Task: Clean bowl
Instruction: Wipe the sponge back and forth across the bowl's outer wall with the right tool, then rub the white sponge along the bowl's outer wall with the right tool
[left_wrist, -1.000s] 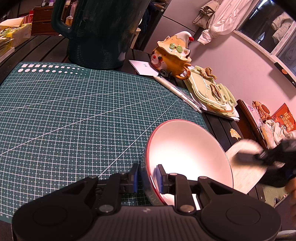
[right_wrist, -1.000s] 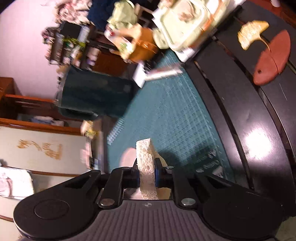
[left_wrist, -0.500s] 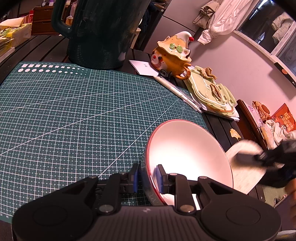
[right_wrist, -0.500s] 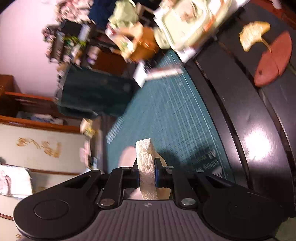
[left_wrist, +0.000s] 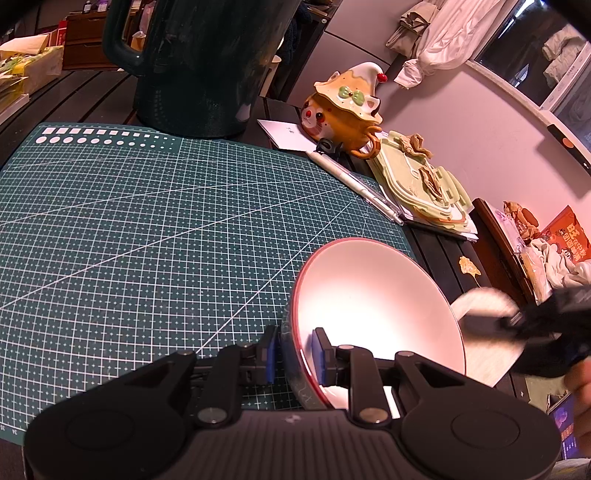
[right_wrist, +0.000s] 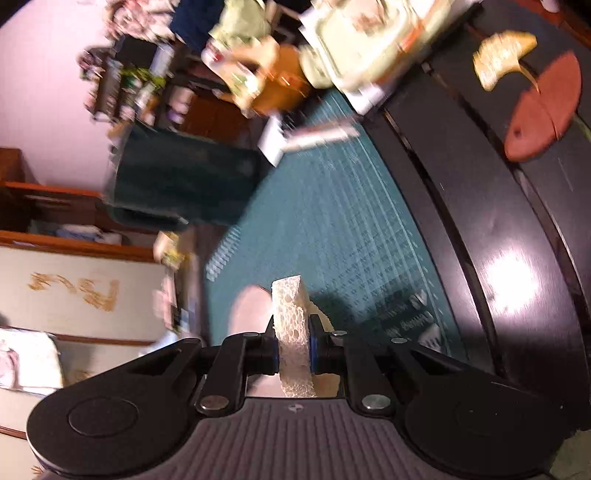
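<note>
Both grippers clamped, each on its own load

The left gripper (left_wrist: 293, 356) pinches the bowl (left_wrist: 373, 295) rim between its pads, pointing steeply down; the right gripper (right_wrist: 292, 349) squeezes a sponge (right_wrist: 290, 321) standing upright between its fingers, angled less steeply.

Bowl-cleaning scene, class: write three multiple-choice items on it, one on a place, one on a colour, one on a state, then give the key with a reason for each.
1. Where does the left gripper grip the bowl?
A. on its rim
B. under its base
C. nowhere

2. What colour is the bowl's rim line?
A. blue
B. red
C. black

3. What is the state of the right gripper?
A. open and empty
B. shut on a pen
C. shut on the sponge

Key: 1 A, one pad sits inside the wall and one outside. 2 B, a red line rings the white inside. 3 C, both pads press the porous sponge.
</note>
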